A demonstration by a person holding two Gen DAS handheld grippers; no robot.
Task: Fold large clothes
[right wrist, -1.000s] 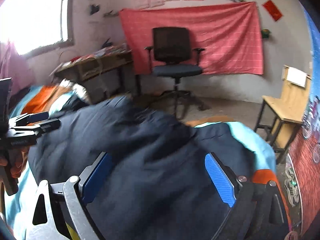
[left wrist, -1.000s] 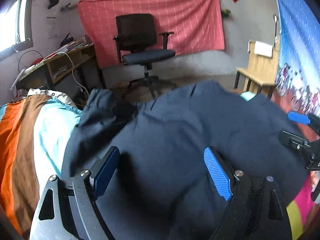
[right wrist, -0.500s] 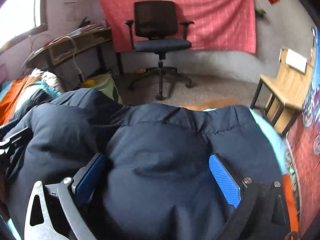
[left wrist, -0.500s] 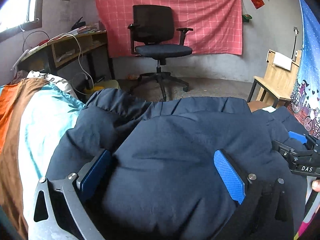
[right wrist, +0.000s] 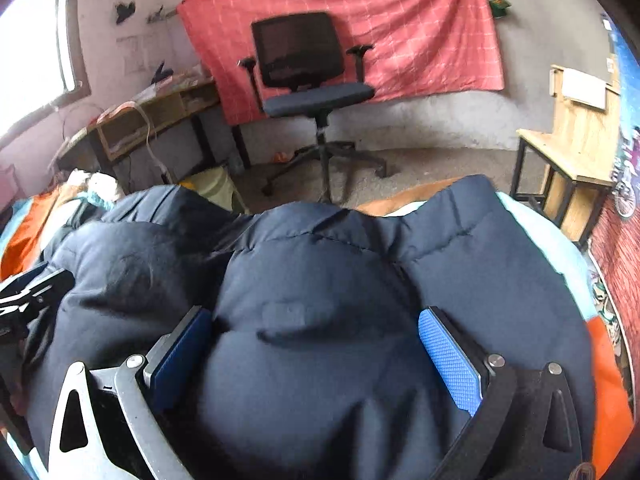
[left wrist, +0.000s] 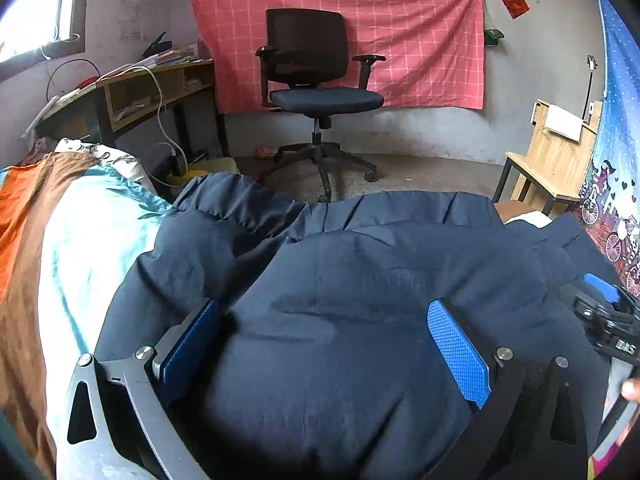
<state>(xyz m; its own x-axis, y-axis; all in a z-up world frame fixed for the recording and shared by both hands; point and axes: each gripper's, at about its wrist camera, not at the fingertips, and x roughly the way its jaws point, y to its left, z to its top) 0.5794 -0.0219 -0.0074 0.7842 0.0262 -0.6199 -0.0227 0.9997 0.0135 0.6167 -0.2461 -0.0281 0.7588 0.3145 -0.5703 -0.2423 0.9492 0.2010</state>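
Note:
A large navy padded jacket point(left wrist: 360, 248) lies bunched on the striped bed cover point(left wrist: 80, 240). My left gripper point(left wrist: 324, 312) is low over its left part, jaws wide open, and the puffy cloth bulges up between the blue pads point(left wrist: 456, 352) without being pinched. My right gripper point(right wrist: 314, 316) stands the same way over the right part of the jacket point(right wrist: 320, 256), open, with cloth swelling between its fingers. Each gripper shows at the edge of the other's view: the right one point(left wrist: 604, 312) and the left one point(right wrist: 28, 296).
Beyond the bed's far edge is bare floor with a black office chair point(left wrist: 316, 80) before a red wall cloth. A wooden desk point(left wrist: 132, 92) with cables stands at the left, a small wooden chair point(left wrist: 556, 160) at the right. The bed cover point(right wrist: 560, 248) shows beside the jacket.
Both grippers' jaws have spread wider and sunk closer onto the jacket. Both views have rolled level, and the jacket has settled flatter on the bed.

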